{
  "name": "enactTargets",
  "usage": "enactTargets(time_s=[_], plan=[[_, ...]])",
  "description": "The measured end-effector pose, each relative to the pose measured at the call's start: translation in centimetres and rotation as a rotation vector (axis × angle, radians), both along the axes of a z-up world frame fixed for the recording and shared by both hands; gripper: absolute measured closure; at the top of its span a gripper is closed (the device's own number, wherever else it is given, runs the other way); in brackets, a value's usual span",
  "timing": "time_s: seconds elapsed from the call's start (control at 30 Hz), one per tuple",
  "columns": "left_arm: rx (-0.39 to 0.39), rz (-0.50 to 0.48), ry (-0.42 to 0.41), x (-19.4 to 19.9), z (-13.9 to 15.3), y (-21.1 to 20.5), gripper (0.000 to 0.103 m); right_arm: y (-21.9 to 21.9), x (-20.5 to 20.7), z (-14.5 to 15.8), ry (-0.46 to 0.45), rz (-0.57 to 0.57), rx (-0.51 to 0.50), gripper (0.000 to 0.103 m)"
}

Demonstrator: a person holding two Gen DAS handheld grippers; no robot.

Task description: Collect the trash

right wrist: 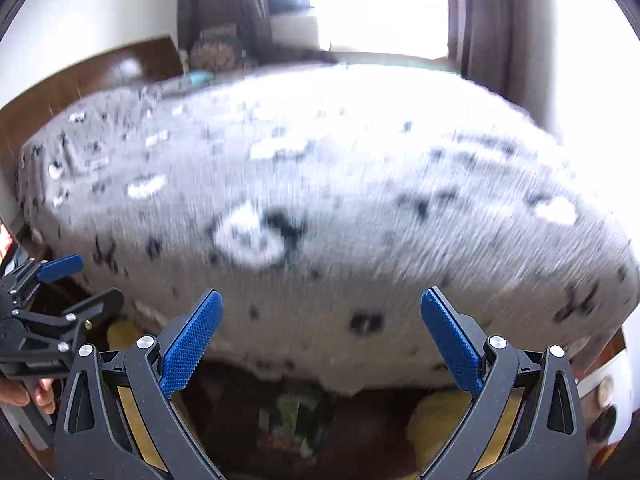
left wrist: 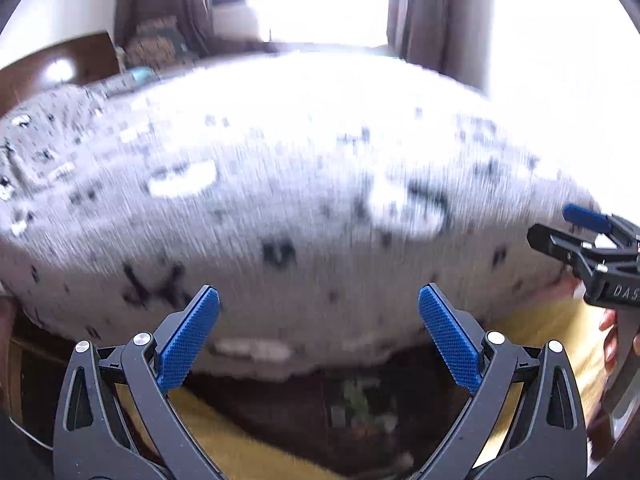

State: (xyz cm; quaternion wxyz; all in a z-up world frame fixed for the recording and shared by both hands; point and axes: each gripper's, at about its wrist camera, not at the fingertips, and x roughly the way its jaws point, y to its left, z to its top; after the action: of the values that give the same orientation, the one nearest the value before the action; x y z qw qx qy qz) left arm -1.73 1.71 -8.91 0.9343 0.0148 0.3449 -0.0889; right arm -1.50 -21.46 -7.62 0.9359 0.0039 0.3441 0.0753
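Observation:
Both views are motion-blurred. A bed with a grey patterned cover (left wrist: 280, 200) fills the middle of each view; it also shows in the right wrist view (right wrist: 340, 208). White crumpled pieces lie on the cover: one (left wrist: 182, 180) to the left and one (left wrist: 404, 208) to the right in the left wrist view, and one (right wrist: 250, 236) at centre in the right wrist view. My left gripper (left wrist: 319, 320) is open and empty, short of the bed's near edge. My right gripper (right wrist: 322, 324) is open and empty too. Each gripper shows in the other's view, the right one (left wrist: 560, 228) and the left one (right wrist: 92, 280).
A brown headboard (left wrist: 52, 68) stands at the bed's left end. Brown curtains (left wrist: 436, 12) frame a bright window behind the bed. Yellow cloth (left wrist: 224, 432) and dark floor with blurred items (right wrist: 288, 420) lie below the bed's near edge. A white container (right wrist: 604, 392) sits at lower right.

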Motion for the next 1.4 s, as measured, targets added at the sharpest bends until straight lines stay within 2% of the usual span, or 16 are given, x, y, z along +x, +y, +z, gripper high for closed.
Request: enactTargets(time_s=[0.2, 0.37, 0.6, 0.8, 1.07, 1.4], plan=[[-0.024, 0.045, -0.199, -1.0, 5.7, -0.2, 0.008, -0.9, -0.6, 5.5, -0.163, -0.066, -0.022, 0.004], [-0.029, 0.084, -0.275, -1.8, 9.6, -0.2, 0.008, -1.5, -1.4, 8.6, -0.239, -0.127, -0.034, 0.004], [-0.018, 0.137, -0.367, -3.1, 12.3, 0.8, 0.008, -1.5, -4.0, 11.2, -0.337, -0.181, -0.049, 0.003], [-0.037, 0.159, -0.395, -3.3, 12.8, 1.7, 0.008, -1.4, -5.2, 12.3, -0.399, -0.200, -0.046, 0.003], [-0.011, 0.143, -0.397, -3.6, 12.4, 1.6, 0.008, -1.2, -5.1, 12.3, -0.404, -0.191, -0.014, 0.003], [-0.011, 0.138, -0.398, -3.8, 12.4, 1.3, 0.008, -0.8, -5.3, 12.5, -0.421, -0.205, -0.028, 0.003]])
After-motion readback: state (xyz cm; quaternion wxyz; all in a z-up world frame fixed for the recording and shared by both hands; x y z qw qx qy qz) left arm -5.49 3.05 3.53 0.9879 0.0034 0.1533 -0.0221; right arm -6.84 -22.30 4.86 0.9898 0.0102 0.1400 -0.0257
